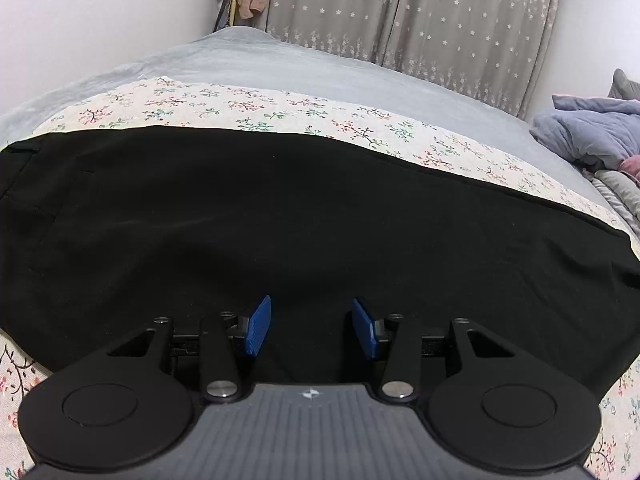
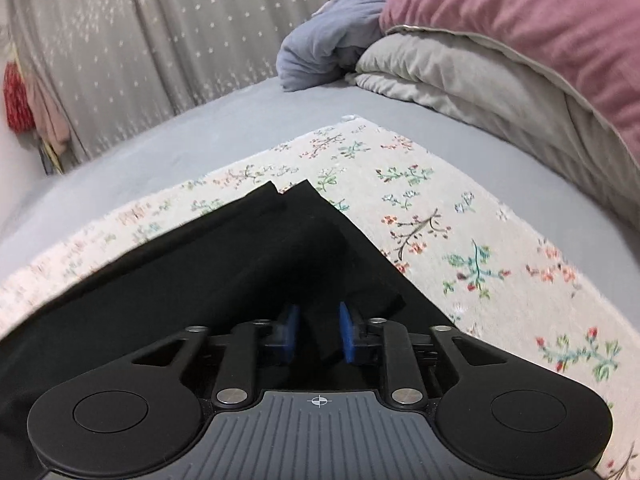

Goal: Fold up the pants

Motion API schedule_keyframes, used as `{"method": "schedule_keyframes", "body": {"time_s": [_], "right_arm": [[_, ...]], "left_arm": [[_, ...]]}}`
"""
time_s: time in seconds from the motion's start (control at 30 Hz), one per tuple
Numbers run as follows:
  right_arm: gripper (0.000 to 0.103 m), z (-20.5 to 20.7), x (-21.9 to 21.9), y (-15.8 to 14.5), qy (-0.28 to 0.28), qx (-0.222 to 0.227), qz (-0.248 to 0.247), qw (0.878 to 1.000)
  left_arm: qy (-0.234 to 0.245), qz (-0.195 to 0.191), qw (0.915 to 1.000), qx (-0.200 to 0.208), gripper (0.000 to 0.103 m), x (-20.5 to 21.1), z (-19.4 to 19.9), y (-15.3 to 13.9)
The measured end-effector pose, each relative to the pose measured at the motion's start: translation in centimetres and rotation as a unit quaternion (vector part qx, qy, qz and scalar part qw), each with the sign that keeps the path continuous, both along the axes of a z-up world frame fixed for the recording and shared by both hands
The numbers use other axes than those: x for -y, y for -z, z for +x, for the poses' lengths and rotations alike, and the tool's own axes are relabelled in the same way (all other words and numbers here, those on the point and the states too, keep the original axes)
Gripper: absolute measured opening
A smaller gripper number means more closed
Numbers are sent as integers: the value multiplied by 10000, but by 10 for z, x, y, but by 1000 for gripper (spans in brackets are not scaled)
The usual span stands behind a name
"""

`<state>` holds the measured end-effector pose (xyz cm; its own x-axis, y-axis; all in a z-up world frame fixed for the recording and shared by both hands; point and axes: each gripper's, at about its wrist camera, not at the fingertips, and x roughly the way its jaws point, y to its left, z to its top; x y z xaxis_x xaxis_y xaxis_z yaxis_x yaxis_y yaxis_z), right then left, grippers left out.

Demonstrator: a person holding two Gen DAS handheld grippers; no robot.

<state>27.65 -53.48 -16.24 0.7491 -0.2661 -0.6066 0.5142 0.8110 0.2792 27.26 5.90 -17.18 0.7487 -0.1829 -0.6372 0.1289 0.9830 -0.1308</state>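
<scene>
One pair of black pants lies flat on a floral cloth spread over the grey bed, its long axis running side to side across the left wrist view. Both claws sit over the near long edge of the fabric, pointing away across the garment toward the curtain.

At the hem end, the right claw has its blue pads drawn close on a raised fold of the black cloth, so I judge it is gripping the leg end. Over the middle stretch, the left claw stands open, with cloth lying beneath the gap but nothing pinched.

Since the right hand holds the hem, the coming fold probably carries that end along the long axis toward the far end on the left.

Only the right view shows the hem corner and the piled bedding close by; only the left view shows the garment's full spread.
</scene>
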Motion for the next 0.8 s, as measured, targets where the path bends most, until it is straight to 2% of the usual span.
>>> {"method": "schedule_keyframes", "body": {"time_s": [0.13,0.23,0.27,0.33,0.43,0.6,0.63,0.67,0.7,0.73,0.8], "right_arm": [[0,-24,-5,-16,152,326,-30,9993],[0,-49,2,-18,325,517,312,9976],[6,-54,6,-16,374,538,491,9966],[12,-58,11,-8,428,554,816,9942],[36,-48,18,2,582,426,837,9939],[36,-25,23,7,792,515,780,9925],[31,-20,22,7,811,438,637,9937],[13,-16,20,6,843,318,489,9947],[12,-15,19,4,826,278,428,9953],[6,-17,20,1,856,303,413,9950],[3,-29,20,-8,884,530,376,9940]], "left_arm": [[28,77,10000,30,58,2,-3,2],[23,84,10000,26,58,2,-3,3],[21,79,10000,28,58,3,-3,3],[45,87,9999,44,58,5,-4,3],[77,189,9998,81,59,3,-3,5],[68,173,9998,87,59,-1,-3,7],[68,176,9998,90,59,-1,-3,7],[70,181,9998,95,59,-1,-3,7],[74,184,9998,97,59,-1,-3,7],[74,180,9998,98,59,-1,-3,7],[67,179,9998,97,58,-1,-4,7]]}}
